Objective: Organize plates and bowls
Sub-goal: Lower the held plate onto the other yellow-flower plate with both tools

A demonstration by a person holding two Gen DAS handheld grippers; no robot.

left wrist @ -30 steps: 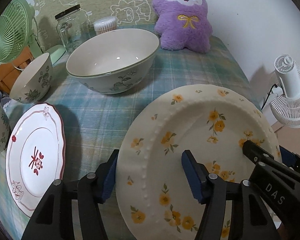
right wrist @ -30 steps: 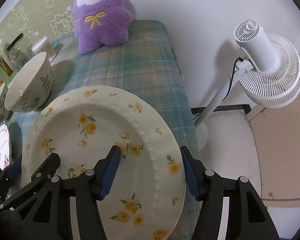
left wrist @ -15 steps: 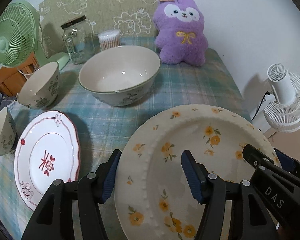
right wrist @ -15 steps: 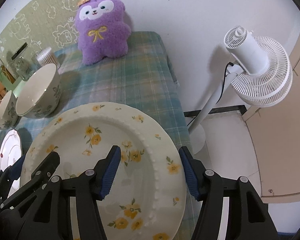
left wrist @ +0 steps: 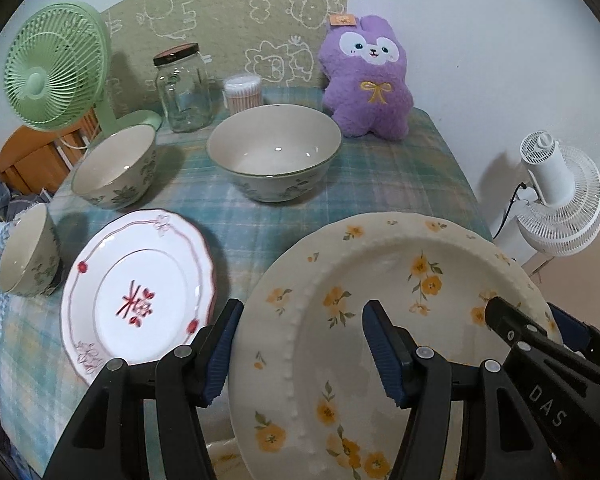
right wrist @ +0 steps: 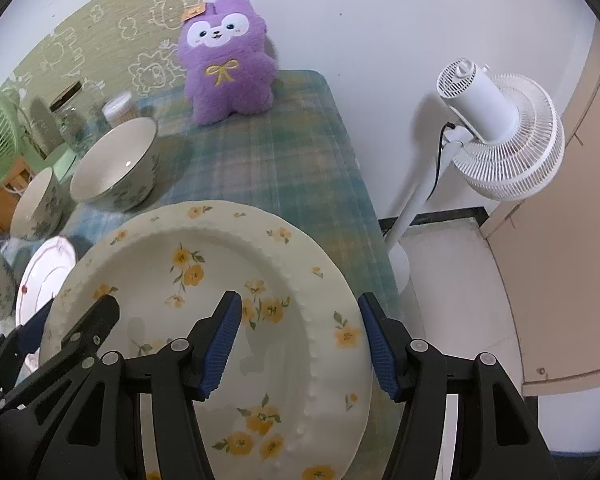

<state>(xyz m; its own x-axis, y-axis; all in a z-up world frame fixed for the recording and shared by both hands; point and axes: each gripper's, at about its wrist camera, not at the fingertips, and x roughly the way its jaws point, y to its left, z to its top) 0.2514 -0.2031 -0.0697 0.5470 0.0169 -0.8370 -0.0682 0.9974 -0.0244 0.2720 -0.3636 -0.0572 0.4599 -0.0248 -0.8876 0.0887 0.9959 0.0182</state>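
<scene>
A large cream plate with yellow flowers (left wrist: 380,300) is held above the table by both grippers. My left gripper (left wrist: 300,344) is shut on its left rim, one finger over and one under. My right gripper (right wrist: 300,340) is shut on the plate's right rim (right wrist: 328,300); it also shows at the right of the left wrist view (left wrist: 540,340). A white plate with a red pattern (left wrist: 136,292) lies on the table at the left. A large floral bowl (left wrist: 274,152), a medium bowl (left wrist: 114,166) and a small bowl (left wrist: 26,254) stand behind and left.
A purple plush toy (left wrist: 366,80), a glass jar (left wrist: 184,88), a cotton swab box (left wrist: 242,92) and a green fan (left wrist: 52,72) stand at the back of the plaid tablecloth (left wrist: 380,176). A white floor fan (right wrist: 496,132) stands off the table's right edge.
Both grippers have risen and pulled back with the yellow-flowered plate in them. More of the table and the bowls shows now. Nothing on the table has moved.
</scene>
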